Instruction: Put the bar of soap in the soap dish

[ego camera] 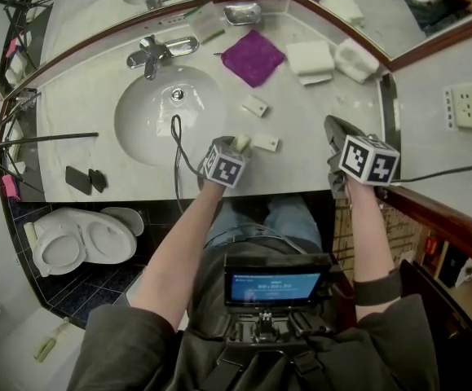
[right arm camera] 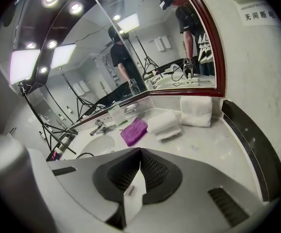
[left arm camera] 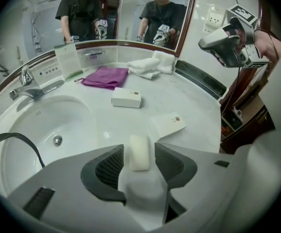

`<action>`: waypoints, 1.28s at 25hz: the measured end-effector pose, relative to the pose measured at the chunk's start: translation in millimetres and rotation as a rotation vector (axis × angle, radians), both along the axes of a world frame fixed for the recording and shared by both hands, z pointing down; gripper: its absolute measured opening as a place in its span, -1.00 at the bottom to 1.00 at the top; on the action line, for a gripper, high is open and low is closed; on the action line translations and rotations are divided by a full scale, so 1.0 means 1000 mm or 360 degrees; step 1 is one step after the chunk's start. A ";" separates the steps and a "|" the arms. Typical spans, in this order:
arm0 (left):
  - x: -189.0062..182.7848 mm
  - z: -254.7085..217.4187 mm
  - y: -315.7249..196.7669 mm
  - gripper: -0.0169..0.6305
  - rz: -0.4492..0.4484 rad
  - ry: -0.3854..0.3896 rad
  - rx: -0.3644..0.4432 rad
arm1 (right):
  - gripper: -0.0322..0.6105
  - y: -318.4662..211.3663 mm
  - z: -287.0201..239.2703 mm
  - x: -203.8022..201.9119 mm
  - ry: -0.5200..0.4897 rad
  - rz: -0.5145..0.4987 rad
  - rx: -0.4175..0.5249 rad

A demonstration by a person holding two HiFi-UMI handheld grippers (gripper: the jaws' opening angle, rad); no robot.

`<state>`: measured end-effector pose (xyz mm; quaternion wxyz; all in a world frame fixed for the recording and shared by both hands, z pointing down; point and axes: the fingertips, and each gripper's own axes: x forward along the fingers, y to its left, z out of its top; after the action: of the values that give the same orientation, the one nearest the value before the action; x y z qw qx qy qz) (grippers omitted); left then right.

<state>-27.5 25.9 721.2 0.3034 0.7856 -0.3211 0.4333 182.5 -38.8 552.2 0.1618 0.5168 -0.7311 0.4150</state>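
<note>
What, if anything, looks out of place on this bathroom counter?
A black cable loops over the front of the sink basin, an odd spot for a cord. The bar of soap sits unwrapped between the parted jaws of the left gripper, well away from the soap dish.

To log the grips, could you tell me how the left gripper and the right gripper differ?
The left gripper has its jaws apart; the right gripper has them shut. The left one straddles the bar of soap without gripping it; the right one pinches a thin white sheet.
</note>
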 end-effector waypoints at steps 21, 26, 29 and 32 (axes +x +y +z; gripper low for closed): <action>-0.028 -0.131 -0.053 -0.43 -0.0326 0.0334 0.0424 | -0.86 -0.011 -0.008 -0.020 -0.0003 -0.0049 0.0037; -0.061 -0.201 -0.067 -0.94 -0.0541 0.0564 0.0643 | -0.86 -0.010 -0.020 -0.025 0.0009 -0.0054 0.0073; -0.083 -0.239 -0.068 -0.94 -0.0716 0.0787 0.0702 | -0.86 -0.006 -0.022 -0.025 0.0014 -0.0050 0.0078; -0.106 -0.274 -0.066 -0.94 -0.0886 0.1000 0.0740 | -0.86 -0.005 -0.024 -0.025 0.0006 -0.0040 0.0098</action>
<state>-133.2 -40.2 447.2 0.3063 0.8098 -0.5004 -0.0060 157.4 -43.4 527.9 0.1523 0.5132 -0.7497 0.3891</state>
